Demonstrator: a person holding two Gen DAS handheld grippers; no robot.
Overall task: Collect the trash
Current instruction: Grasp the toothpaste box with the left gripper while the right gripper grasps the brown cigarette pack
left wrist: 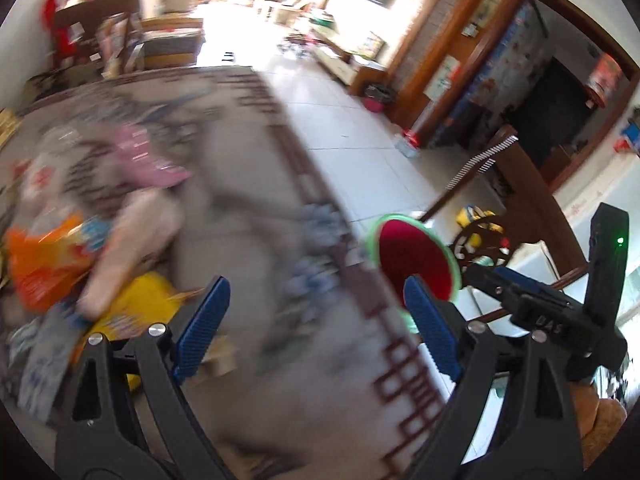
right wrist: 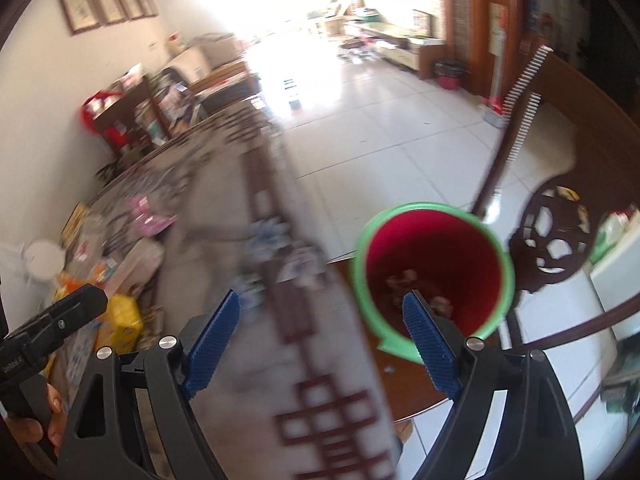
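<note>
Both your claws, left (left wrist: 316,320) and right (right wrist: 326,332), gape wide and empty. Wrappers (left wrist: 52,264) lie at nine o'clock on the table (left wrist: 256,240); the bin (right wrist: 432,272) sits at two. Slow down, then pinch one wrapper.

A patterned cloth (left wrist: 248,216) is covering the surface (right wrist: 416,384). Wrappers are lying piled along its left edge: a pink one (left wrist: 148,156), an orange one (left wrist: 44,264) and a yellow one (left wrist: 136,304), all blurred.
</note>
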